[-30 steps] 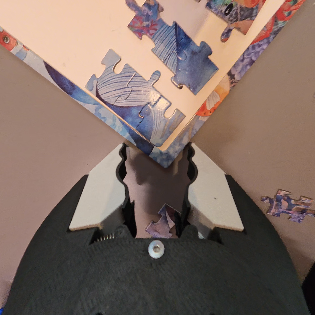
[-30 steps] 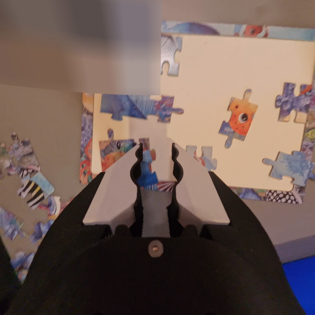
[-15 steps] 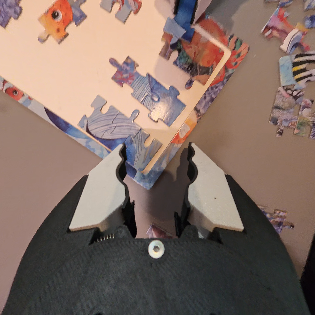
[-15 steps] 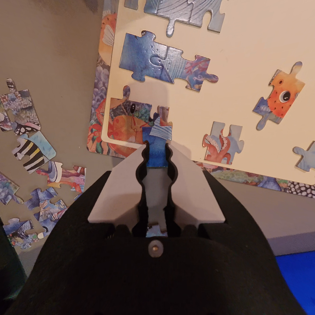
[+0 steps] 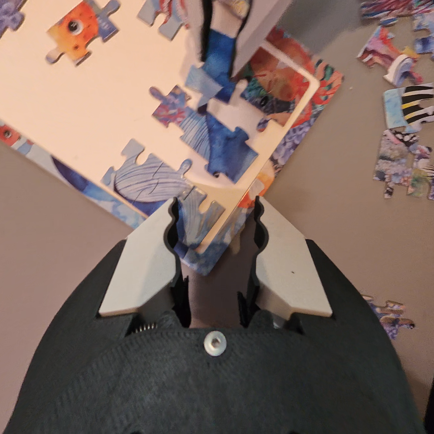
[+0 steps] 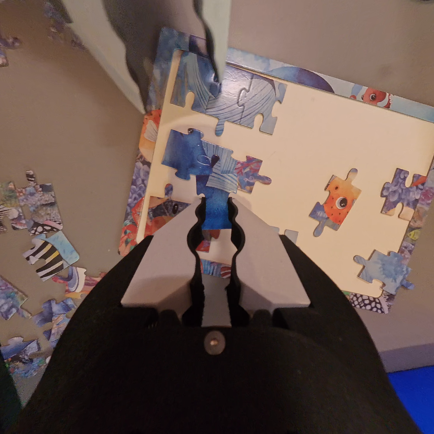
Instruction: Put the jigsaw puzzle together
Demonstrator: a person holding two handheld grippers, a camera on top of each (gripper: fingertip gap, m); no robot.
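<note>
a blue piece [image 6: 215, 206] is clenched between the jaws of the right gripper [image 6: 215, 199], its far end held over the two joined blue pieces [image 6: 202, 159] that lie in the tray [image 6: 328, 141]; whether it touches them cannot be told. the tray is laid on a grey table [image 6: 82, 141], its printed border showing fish and coral around a cream floor. in the tray's far corner three whale pieces [image 6: 234, 101] are joined, and the left gripper [image 5: 215, 206] is held over that corner with its jaws released and nothing between them. an orange fish piece [image 6: 335, 202] is placed alone near the middle of the tray, a purple piece [image 6: 399, 195] beside the right edge, and a pale blue piece [image 6: 385, 270] near the right near corner. orange pieces [image 6: 162, 211] are set in the left near corner, partly hidden by the right gripper. loose pieces are scattered on the table left of the tray, among them a striped fish piece [image 6: 50, 254].
</note>
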